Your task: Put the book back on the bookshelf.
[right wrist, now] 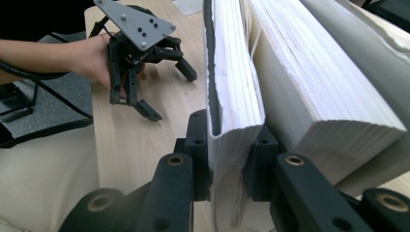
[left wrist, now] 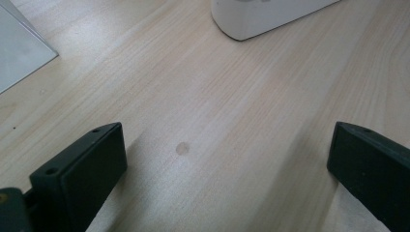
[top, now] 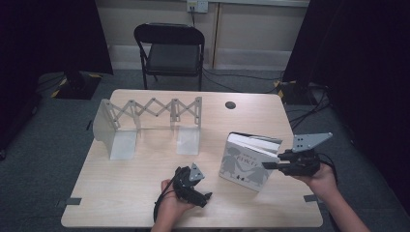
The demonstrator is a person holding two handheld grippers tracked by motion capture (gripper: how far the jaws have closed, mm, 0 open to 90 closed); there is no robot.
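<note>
Table (top: 145, 193) near edge bare; book (top: 244, 166) stands near right edge.

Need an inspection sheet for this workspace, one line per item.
Surface: light wood table, round grommet hole near the far edge.
Job's things: white book, standing on the table, tilted; expanding book rack, no books in it.
Clutter: nothing seen.
Grippers: right gripper shut on part of the book's pages and its cover; left gripper open over bare table, apart from the book.
Cables: black cable trails from the left gripper; more run across the floor.
Surroundings: folding chair, grey carpet, dark curtains.
</note>
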